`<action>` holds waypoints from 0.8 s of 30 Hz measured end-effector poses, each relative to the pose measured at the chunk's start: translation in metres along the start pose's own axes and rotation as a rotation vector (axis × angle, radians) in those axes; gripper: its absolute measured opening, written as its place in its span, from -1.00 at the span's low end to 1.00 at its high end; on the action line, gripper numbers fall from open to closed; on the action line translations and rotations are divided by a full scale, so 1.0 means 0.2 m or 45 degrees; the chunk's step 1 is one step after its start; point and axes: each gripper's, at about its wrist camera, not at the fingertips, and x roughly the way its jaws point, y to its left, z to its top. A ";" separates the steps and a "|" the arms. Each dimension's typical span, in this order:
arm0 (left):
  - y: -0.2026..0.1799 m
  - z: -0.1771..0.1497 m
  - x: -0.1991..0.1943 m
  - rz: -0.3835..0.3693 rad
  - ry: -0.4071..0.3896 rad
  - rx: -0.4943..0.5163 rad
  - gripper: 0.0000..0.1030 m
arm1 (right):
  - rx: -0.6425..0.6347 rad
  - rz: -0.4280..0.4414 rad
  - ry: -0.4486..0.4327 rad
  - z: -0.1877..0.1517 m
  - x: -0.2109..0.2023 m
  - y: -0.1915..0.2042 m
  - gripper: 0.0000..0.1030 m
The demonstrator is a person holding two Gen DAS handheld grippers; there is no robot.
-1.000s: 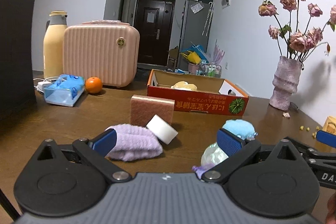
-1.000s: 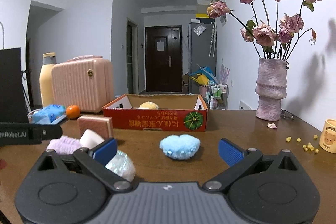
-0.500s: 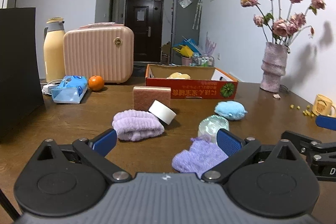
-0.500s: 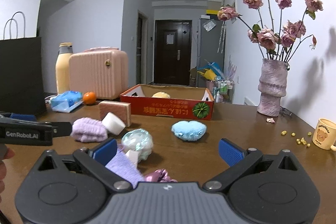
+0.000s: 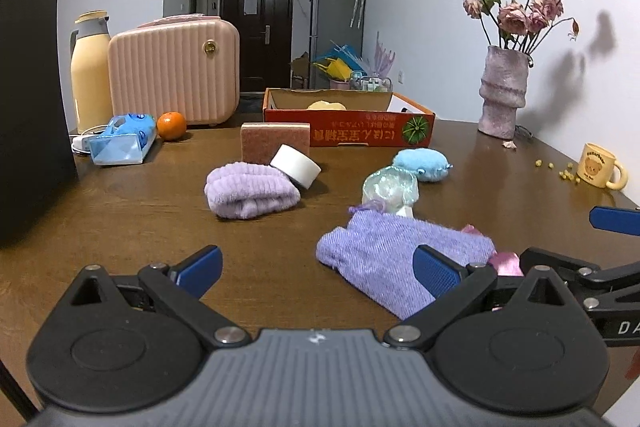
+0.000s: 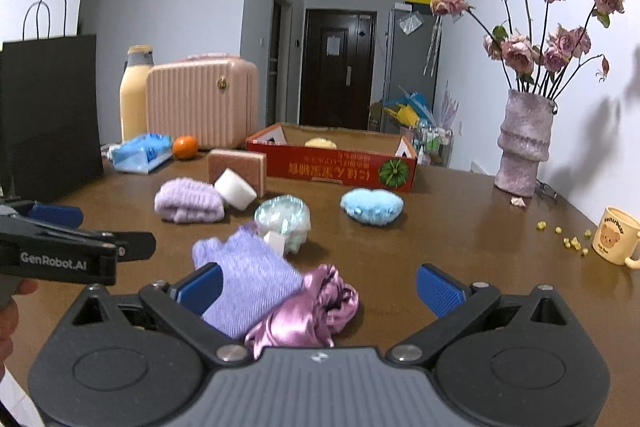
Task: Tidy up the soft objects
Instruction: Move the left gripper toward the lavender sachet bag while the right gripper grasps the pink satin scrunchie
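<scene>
Both tools (image 5: 316,269) (image 6: 320,285) pulled back; two purple cloths (image 5: 250,195) (image 5: 400,263), one sponge (image 5: 275,143).

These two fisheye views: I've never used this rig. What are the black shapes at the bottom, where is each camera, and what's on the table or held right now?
Each black shape is a hand-held two-finger gripper; its camera looks forward along the blue-padded fingers. One view is from the left gripper, the other from the right gripper. Both are open and hold nothing. On the wooden table lie a lilac knit pouch touching a pink satin cloth, a rolled purple towel, a white roll, a sponge, a blue plush and a shiny iridescent bundle. Behind is the red cardboard box.
</scene>
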 end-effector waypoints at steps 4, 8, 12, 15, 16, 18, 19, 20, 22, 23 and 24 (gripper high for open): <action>0.00 -0.02 0.00 0.000 0.013 0.006 1.00 | -0.022 -0.012 0.054 -0.04 0.00 0.02 1.00; 0.00 -0.03 0.01 0.006 0.027 0.005 1.00 | -0.033 -0.005 0.092 -0.07 0.02 0.03 1.00; 0.00 -0.03 0.02 0.007 0.030 0.001 1.00 | -0.039 -0.004 0.104 -0.07 0.03 0.03 1.00; 0.01 -0.04 0.03 0.010 0.040 -0.002 1.00 | -0.045 -0.005 0.130 -0.08 0.06 0.03 1.00; 0.01 -0.04 0.03 0.010 0.041 -0.002 1.00 | -0.048 -0.007 0.144 -0.08 0.08 0.03 1.00; 0.01 -0.05 0.04 0.011 0.044 -0.006 1.00 | -0.055 -0.012 0.175 -0.09 0.11 0.03 1.00; 0.02 -0.05 0.04 0.013 0.046 -0.009 1.00 | -0.056 -0.015 0.193 -0.09 0.13 0.03 1.00; 0.02 -0.05 0.04 0.015 0.048 -0.011 1.00 | -0.058 -0.017 0.211 -0.10 0.16 0.03 1.00; 0.03 -0.05 0.04 0.020 0.053 -0.016 1.00 | -0.065 -0.019 0.239 -0.10 0.20 0.03 1.00; 0.03 -0.05 0.04 0.021 0.056 -0.019 1.00 | -0.068 -0.018 0.253 -0.11 0.22 0.03 1.00; 0.03 -0.05 0.05 0.022 0.057 -0.020 1.00 | -0.071 -0.015 0.268 -0.11 0.24 0.04 1.00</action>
